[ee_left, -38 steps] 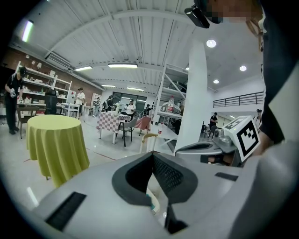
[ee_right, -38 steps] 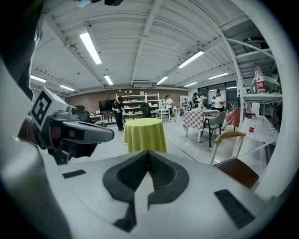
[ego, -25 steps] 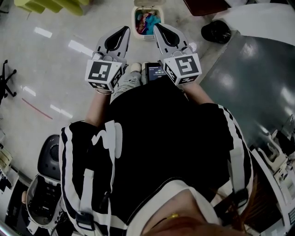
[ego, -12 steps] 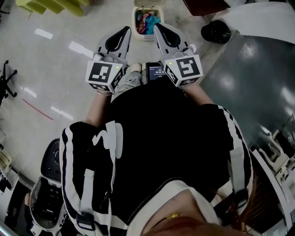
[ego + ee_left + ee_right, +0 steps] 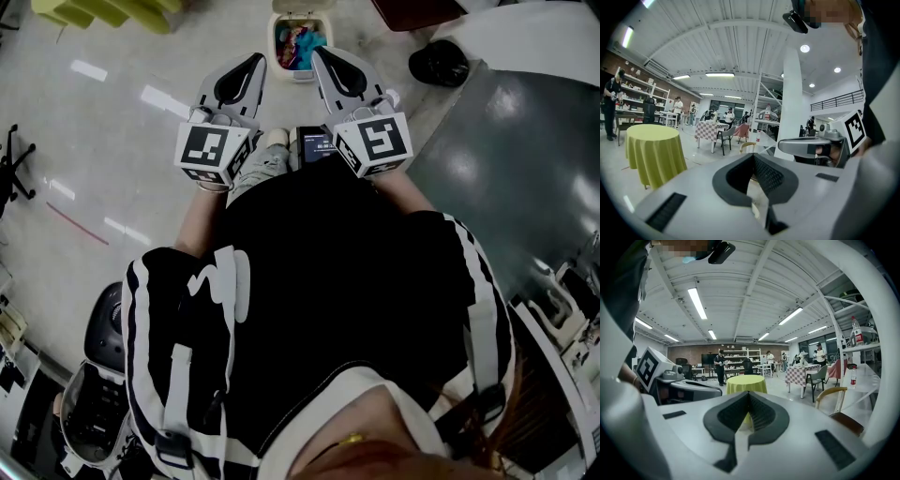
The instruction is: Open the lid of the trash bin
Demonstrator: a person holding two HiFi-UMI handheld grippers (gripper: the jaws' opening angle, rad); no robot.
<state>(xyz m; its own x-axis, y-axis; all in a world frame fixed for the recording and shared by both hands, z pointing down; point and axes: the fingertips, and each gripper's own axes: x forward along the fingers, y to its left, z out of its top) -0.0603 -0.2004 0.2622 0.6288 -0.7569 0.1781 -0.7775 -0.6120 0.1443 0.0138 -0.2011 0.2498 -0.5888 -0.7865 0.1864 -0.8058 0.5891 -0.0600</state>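
Seen from the head view, a yellow-green cloth [image 5: 103, 11] shows as a folded strip well to the left of the trash bin, mostly cut off by the top edge. The pale floor [image 5: 112, 112] is glossy and streaked with lamp reflections.

The left gripper [image 5: 251, 64] points towards the trash bin from just left of it. It has a smooth grey shell, a teardrop of black ribbed padding and a white cube with black square markers. In the left gripper view its fingers [image 5: 765, 174] are pressed together at the tips with nothing between them.

The trash bin [image 5: 302, 74] stands on the floor ahead of the person. It is cream-white and squarish with rounded corners. Its mouth is uncovered, showing crumpled blue and pink wrappers. Its far side runs out of the picture, so the lid cannot be made out. A small device with a lit screen [image 5: 316, 147] lies nearer the person than the trash bin, partly behind the black shirt.

The right gripper [image 5: 319, 54] comes in from just right of the trash bin and is built like the other. Its fingers [image 5: 761, 417] are likewise closed tip to tip and empty.

Right of the trash bin sit a round black object [image 5: 441, 64] and a dull grey table [image 5: 506, 169] with a rounded corner.
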